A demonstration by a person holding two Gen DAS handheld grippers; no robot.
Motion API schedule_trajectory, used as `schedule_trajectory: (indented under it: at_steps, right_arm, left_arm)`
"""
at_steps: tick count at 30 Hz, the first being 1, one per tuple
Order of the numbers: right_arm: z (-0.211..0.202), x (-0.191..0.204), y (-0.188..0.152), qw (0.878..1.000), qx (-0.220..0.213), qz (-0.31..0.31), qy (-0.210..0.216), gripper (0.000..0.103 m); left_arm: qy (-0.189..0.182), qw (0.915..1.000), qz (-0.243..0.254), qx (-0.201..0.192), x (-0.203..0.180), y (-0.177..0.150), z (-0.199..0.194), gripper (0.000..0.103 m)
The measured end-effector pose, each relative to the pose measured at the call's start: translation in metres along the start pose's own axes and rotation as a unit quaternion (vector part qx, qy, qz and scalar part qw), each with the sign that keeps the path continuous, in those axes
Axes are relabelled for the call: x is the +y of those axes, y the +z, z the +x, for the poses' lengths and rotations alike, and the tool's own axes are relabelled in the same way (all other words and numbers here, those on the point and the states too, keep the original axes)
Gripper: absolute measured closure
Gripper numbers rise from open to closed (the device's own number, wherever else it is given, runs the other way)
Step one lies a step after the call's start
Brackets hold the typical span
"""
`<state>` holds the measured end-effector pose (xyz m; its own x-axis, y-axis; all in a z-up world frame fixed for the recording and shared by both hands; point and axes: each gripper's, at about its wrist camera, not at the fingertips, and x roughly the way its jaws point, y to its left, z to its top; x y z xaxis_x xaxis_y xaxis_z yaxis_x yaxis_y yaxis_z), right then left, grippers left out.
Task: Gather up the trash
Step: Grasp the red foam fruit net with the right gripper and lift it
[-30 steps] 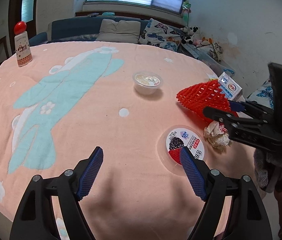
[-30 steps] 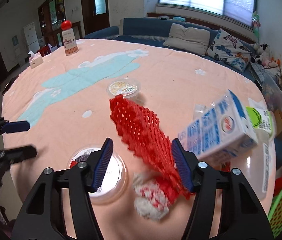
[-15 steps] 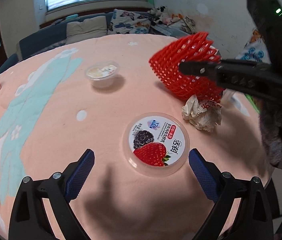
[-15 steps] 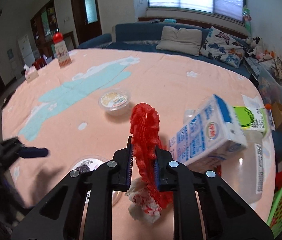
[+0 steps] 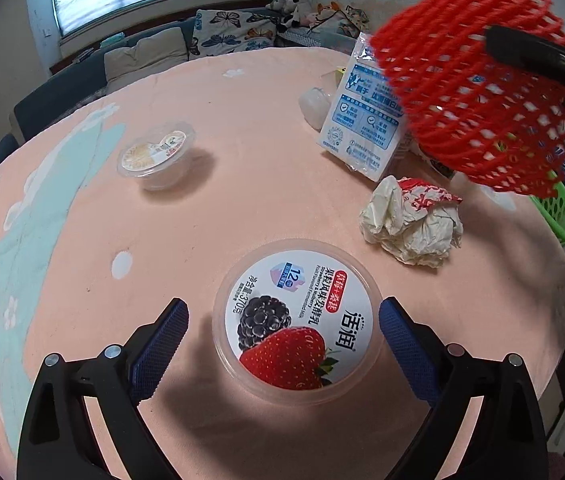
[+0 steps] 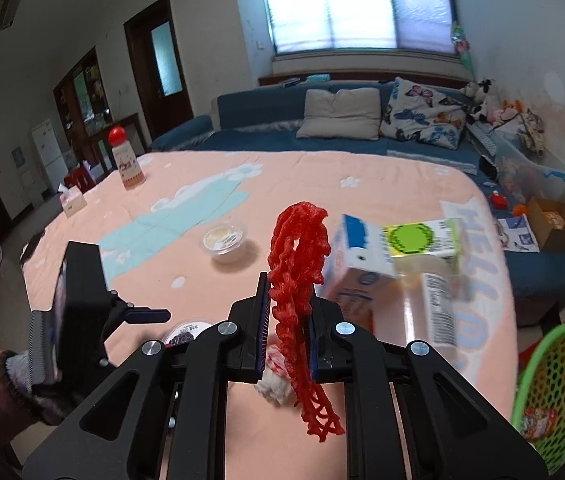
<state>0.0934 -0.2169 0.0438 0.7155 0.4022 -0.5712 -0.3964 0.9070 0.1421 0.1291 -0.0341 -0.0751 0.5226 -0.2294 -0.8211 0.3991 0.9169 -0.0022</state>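
The red foam net [image 6: 297,280] hung squeezed flat between the clenched pads of the right gripper [image 6: 286,322], lifted clear of the pink tablecloth [image 5: 242,128] at the right of the table, above a crumpled paper ball [image 5: 412,222] and in front of a tipped milk carton [image 5: 362,120]. Nearer, the yogurt tub [image 5: 296,320] sat upright on the cloth between the wide-spread fingers of the left gripper [image 5: 282,344], neither blue pad touching it. The step in hand looked double: carry the net off, and take the tub. Next, the net probably needed bringing over the green basket [image 6: 558,380] at the near right edge before letting go, while the left pads had to close squarely on the tub's sides. A smaller cup [image 5: 156,154] waited farther left.
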Motion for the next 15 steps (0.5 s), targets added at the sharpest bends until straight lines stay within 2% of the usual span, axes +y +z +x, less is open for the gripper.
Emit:
schedule_trajectory:
  at_steps: [15]
  right_arm:
    - [-0.045, -0.034, -0.031, 0.998, -0.013, 0.044, -0.049, 0.087]
  left_arm:
    - [0.005, 0.9997, 0.022, 0.010, -0.015, -0.002, 0.013, 0.012]
